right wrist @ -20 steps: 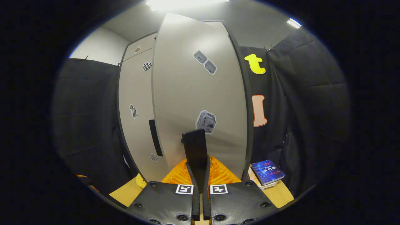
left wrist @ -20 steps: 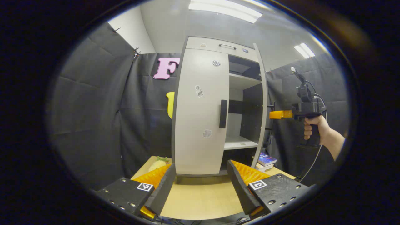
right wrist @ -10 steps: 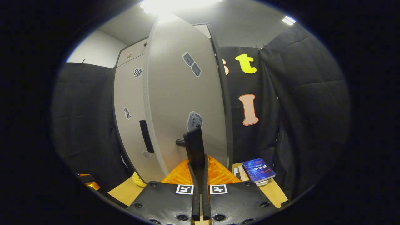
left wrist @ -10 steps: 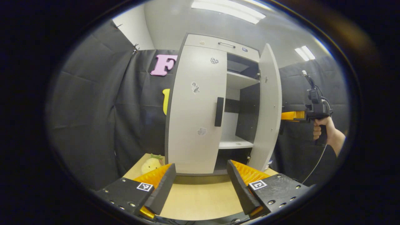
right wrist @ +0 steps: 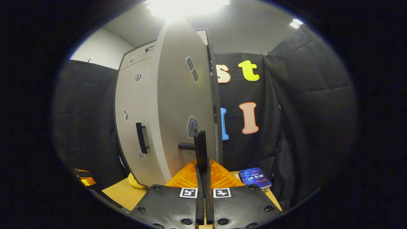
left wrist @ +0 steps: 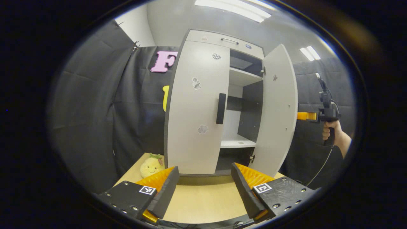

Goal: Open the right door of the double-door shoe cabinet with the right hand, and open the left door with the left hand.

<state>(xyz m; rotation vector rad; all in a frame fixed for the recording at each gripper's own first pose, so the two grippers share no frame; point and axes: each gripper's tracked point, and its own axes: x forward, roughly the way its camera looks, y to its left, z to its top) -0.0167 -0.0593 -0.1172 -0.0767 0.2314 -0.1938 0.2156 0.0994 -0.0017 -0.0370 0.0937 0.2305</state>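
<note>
Right gripper (right wrist: 203, 178) was clamped on the right door's handle (right wrist: 201, 149), door (left wrist: 276, 111) swung wide, frame centre-right. Holding hand (left wrist: 329, 133) sat far right, forearm apparently level. Left gripper (left wrist: 203, 187) spread, well short of the closed left door (left wrist: 194, 111).

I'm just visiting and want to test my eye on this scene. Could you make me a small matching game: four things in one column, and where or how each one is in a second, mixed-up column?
Things
1. left door
2. right door
3. plush toy
4. book

States or places
A. lying on the table by the black cloth
B. swung open, its handle gripped by the right tool
C. shut, handle untouched
D. sitting on the table beside the cabinet's left side

Pairs: 1-C, 2-B, 3-D, 4-A
</note>
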